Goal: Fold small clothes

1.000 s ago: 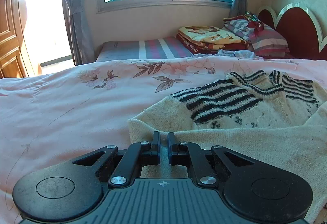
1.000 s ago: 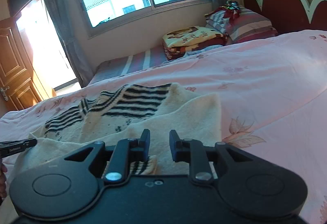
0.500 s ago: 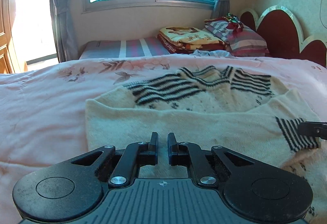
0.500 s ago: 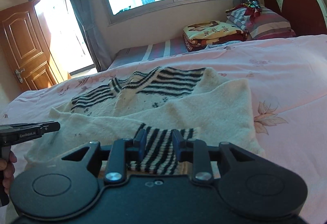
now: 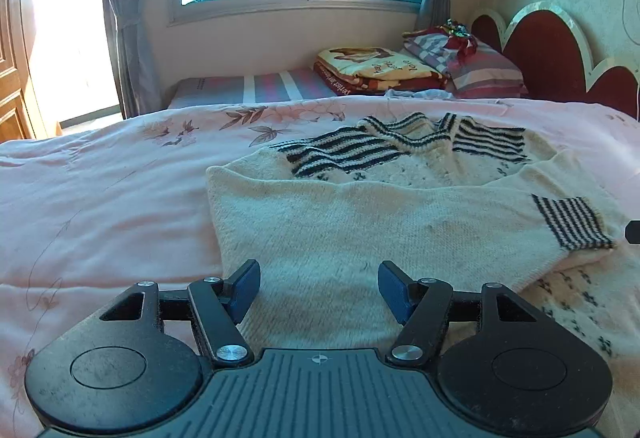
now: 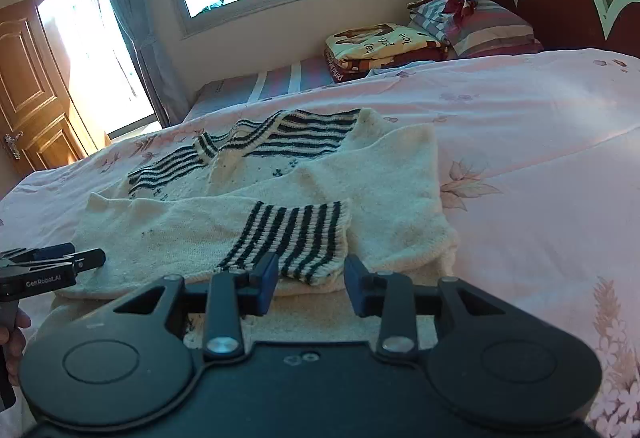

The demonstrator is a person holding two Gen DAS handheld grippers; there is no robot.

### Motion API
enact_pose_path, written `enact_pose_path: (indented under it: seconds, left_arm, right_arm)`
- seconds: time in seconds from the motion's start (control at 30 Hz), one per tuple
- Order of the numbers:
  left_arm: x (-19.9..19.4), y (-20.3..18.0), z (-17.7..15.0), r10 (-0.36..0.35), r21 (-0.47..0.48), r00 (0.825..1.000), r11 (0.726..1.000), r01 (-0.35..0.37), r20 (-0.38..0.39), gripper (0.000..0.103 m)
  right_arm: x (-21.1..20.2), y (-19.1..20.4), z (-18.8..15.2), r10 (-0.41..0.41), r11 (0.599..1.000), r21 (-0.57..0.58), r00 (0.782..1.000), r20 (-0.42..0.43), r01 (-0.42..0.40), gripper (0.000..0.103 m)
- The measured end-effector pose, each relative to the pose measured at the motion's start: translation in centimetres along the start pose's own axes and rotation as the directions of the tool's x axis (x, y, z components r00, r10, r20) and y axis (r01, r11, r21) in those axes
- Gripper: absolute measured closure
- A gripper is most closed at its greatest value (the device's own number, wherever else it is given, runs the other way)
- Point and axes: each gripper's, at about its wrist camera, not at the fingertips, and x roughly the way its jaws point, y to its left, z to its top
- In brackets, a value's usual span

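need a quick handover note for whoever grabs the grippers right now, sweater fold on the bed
Left gripper: open, nothing between its fingers, which have just been opening; it hovers over the near cream panel of the sweater.
Right gripper: open, fingers have just been opening; the striped cuff lies just ahead of them, not gripped.
Things: sweater lies flat on the pink bedspread, striped collar at the far end.
Done: one sleeve is folded across the body, cuff lying on top.
Left: the remaining folds, probably the other side and then the length; I can't tell how the far sleeve lies.
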Motion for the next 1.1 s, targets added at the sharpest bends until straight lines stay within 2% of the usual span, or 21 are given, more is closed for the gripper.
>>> enact_pose_path:
  seconds: [0.1,0.17,0.27,0.33,0.4,0.43,0.53,0.63,0.7,0.77,0.83,0.93,0.97,1.03,1.07,1.1]
  left_arm:
    - [-3.3,1.4,-2.0,-0.005,-0.027,1.0,1.0,0.005,-0.014,0.038]
    - [-5.9,2.4,-3.9,-0.04,-0.076,0.999,0.996,0.038,-0.031,0.038]
    - [-9.6,3.6,-6.8,-0.095,-0.14,0.993,0.987,0.085,-0.07,0.038]
    - [-11.6,4.1,-8.6,-0.167,-0.206,0.981,0.968,0.145,-0.094,0.041]
    - [-12.9,4.4,-10.4,-0.249,-0.279,0.961,0.937,0.209,-0.118,0.062]
    - [-13.5,4.2,-11.4,-0.277,-0.315,0.951,0.923,0.223,-0.137,0.065]
    - [-14.8,3.4,-13.9,-0.302,-0.376,0.936,0.901,0.217,-0.183,0.066]
    - [-16.1,2.6,-15.8,-0.376,-0.468,0.91,0.845,0.258,-0.176,0.065]
    - [-16.3,2.2,-16.7,-0.416,-0.511,0.895,0.811,0.284,-0.162,0.065]
    - [-15.8,2.3,-17.6,-0.456,-0.577,0.881,0.757,0.307,-0.13,0.066]
    - [-14.9,2.8,-18.4,-0.493,-0.653,0.866,0.683,0.329,-0.079,0.066]
    - [-13.4,3.0,-19.0,-0.528,-0.709,0.849,0.609,0.355,-0.03,0.066]
    - [-13.1,3.0,-19.2,-0.535,-0.719,0.845,0.595,0.36,-0.02,0.066]
    - [-12.8,2.6,-19.1,-0.533,-0.705,0.846,0.609,0.364,-0.023,0.07]
    - [-12.7,2.3,-19.0,-0.529,-0.688,0.848,0.627,0.365,-0.032,0.083]
    - [-12.7,2.1,-18.8,-0.512,-0.671,0.858,0.653,0.351,-0.05,0.098]
  right_arm:
    - [-2.3,-2.1,-0.5,0.025,0.996,0.082,1.0,-0.007,-0.024,0.064]
    - [-4.0,-3.6,-1.2,0.049,0.991,0.124,0.998,-0.024,-0.046,0.062]
    - [-6.6,-5.4,-3.3,0.146,0.973,0.193,0.987,-0.071,-0.13,0.062]
    - [-8.1,-6.2,-5.1,0.19,0.962,0.219,0.976,-0.108,-0.163,0.062]
    - [-9.9,-6.7,-7.4,0.218,0.956,0.231,0.965,-0.145,-0.181,0.062]
    - [-10.6,-6.9,-8.6,0.234,0.951,0.242,0.959,-0.163,-0.191,0.062]
    - [-12.3,-7.9,-11.8,0.294,0.923,0.316,0.933,-0.206,-0.221,0.063]
    - [-13.3,-8.8,-14.3,0.38,0.871,0.412,0.899,-0.219,-0.267,0.064]
    - [-13.5,-9.1,-15.0,0.42,0.841,0.454,0.883,-0.209,-0.292,0.064]
    - [-13.2,-9.3,-15.2,0.448,0.82,0.48,0.872,-0.198,-0.312,0.064]
    - [-12.3,-9.1,-15.0,0.479,0.802,0.493,0.855,-0.198,-0.336,0.064]
    - [-10.5,-8.6,-14.3,0.522,0.785,0.497,0.827,-0.21,-0.369,0.067]
    - [-10.0,-8.4,-14.0,0.532,0.781,0.5,0.819,-0.216,-0.375,0.07]
    - [-9.0,-7.6,-13.6,0.551,0.779,0.491,0.8,-0.237,-0.391,0.079]
    - [-8.8,-7.0,-13.4,0.544,0.792,0.467,0.801,-0.249,-0.393,0.091]
    - [-9.0,-6.6,-13.1,0.526,0.811,0.439,0.812,-0.255,-0.387,0.097]
